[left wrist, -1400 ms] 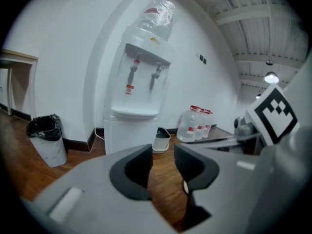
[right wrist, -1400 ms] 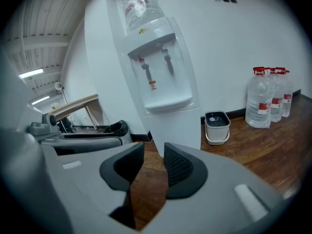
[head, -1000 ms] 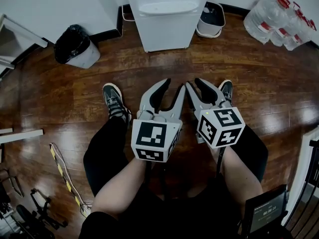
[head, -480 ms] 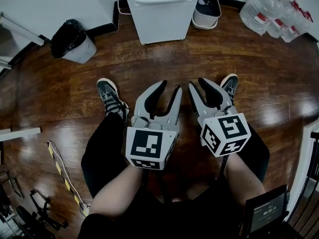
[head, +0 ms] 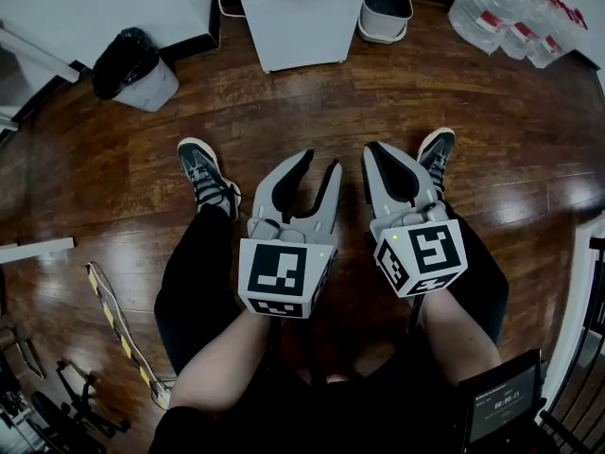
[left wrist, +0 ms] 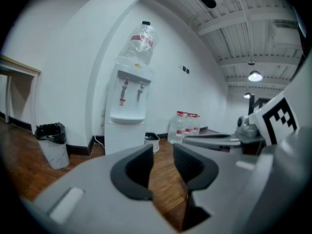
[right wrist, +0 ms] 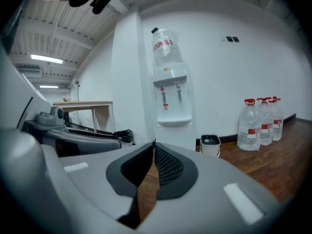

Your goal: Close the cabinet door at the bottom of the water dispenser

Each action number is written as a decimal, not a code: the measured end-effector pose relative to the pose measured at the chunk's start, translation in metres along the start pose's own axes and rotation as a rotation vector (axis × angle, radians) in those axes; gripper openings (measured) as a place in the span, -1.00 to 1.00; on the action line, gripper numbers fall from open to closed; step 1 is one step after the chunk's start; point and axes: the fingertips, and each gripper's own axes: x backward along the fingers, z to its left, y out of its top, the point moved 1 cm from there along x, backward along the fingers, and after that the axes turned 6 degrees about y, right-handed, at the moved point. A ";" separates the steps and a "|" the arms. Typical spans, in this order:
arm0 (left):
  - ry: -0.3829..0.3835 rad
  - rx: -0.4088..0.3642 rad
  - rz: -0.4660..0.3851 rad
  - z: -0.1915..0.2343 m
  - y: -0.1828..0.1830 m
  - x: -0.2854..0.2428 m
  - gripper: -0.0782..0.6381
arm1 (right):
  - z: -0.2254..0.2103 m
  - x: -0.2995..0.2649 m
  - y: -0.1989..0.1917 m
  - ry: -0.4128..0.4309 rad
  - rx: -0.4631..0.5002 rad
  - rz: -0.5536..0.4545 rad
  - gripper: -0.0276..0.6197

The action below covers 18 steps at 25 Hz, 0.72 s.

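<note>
Cabinet door (left wrist: 118, 139): the white lower front of the water dispenser (head: 301, 17), which stands against the wall, well ahead of you. From here the panel looks flush, and you cannot tell whether it is ajar or which side is hinged.

Handling, as a judgement: a light, stiff, smooth panel that should swing on a gentle push. You need no grip. Press flat near the free edge, away from the hinge. Go softly, because the bottle (left wrist: 140, 40) on top makes the dispenser top-heavy.

- Left of the dispenser: a bin (head: 132, 69) with a black liner.
- On the dispenser: a red label on the top bottle and a small red one above the taps, both too small to read.
- Just right of the dispenser: a small white pail (head: 386, 9).
- Further right of the dispenser: spare water bottles (head: 510, 17) with red caps and red labels, print unreadable.
- Left gripper (head: 319, 164): well short of the dispenser, jaws spread, nothing between them.
- Right gripper (head: 371, 149): also well short of the dispenser. Its jaws have just been closing and are now pressed together, tips touching, on nothing.
</note>
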 end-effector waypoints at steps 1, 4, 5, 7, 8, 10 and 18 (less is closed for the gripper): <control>0.006 -0.006 -0.005 0.001 0.000 0.001 -0.36 | 0.002 0.002 0.001 -0.003 0.020 -0.012 -0.87; 0.024 -0.047 -0.023 0.002 0.001 0.007 -0.36 | 0.012 0.005 0.004 0.013 0.048 -0.041 -0.88; 0.027 -0.063 -0.029 0.001 0.003 0.009 -0.36 | 0.013 0.006 0.004 0.019 0.054 -0.048 -0.88; 0.028 -0.079 -0.040 -0.004 0.009 0.006 -0.36 | 0.011 0.007 0.007 0.033 0.059 -0.061 -0.90; 0.030 -0.079 -0.046 -0.007 0.012 0.002 -0.36 | 0.007 0.007 0.010 0.042 0.058 -0.069 -0.90; 0.036 -0.075 -0.054 -0.011 0.017 -0.002 -0.36 | 0.004 0.009 0.015 0.063 0.052 -0.087 -0.90; 0.030 -0.065 -0.061 -0.010 0.020 0.005 -0.36 | 0.023 0.011 0.023 0.112 0.112 -0.113 -0.90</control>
